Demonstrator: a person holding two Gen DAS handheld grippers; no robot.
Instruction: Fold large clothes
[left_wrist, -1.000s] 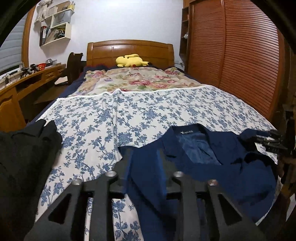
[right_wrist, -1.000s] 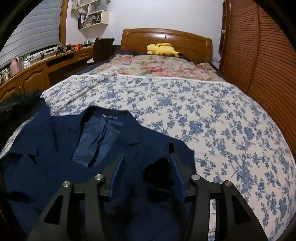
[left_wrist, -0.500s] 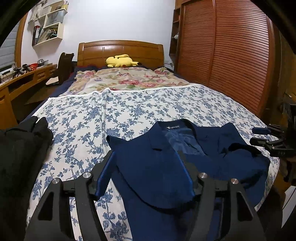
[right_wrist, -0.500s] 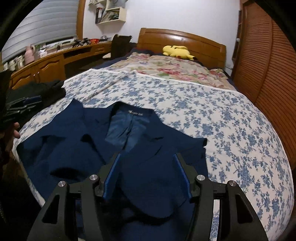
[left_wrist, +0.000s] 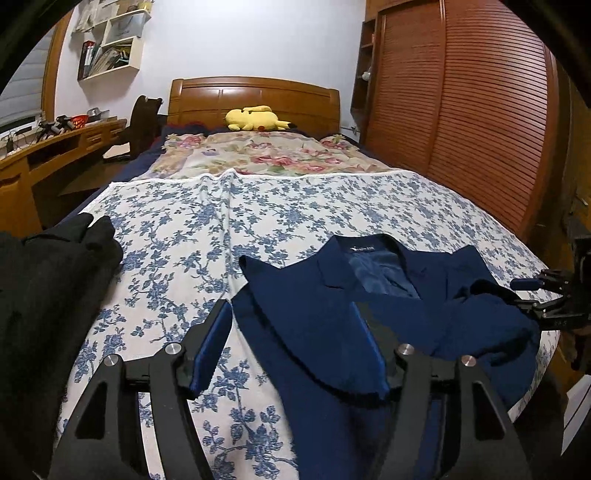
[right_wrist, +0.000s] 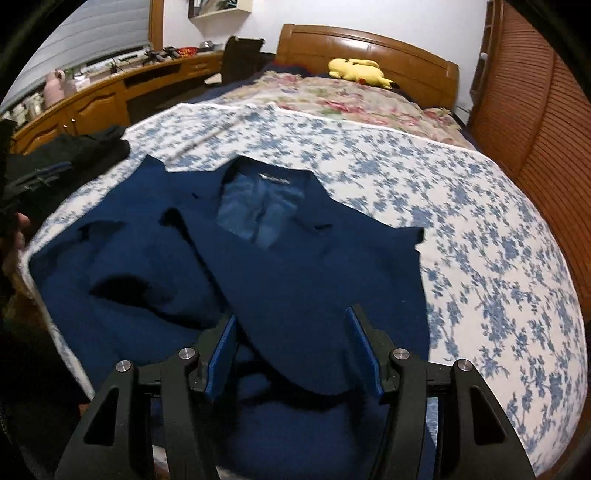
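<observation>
Left gripper (left_wrist: 291, 350) and right gripper (right_wrist: 293, 352) are both hanging released, fingers spread over the navy jacket (right_wrist: 295, 266) beneath, nothing grasped. Risk: the rumpled sleeve beyond the fingertips is likely bunching into the fold if pinched unevenly.

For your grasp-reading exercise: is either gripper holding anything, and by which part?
Nothing is held. The left gripper and right gripper both stand open above the navy jacket, pads clear of the cloth.
</observation>
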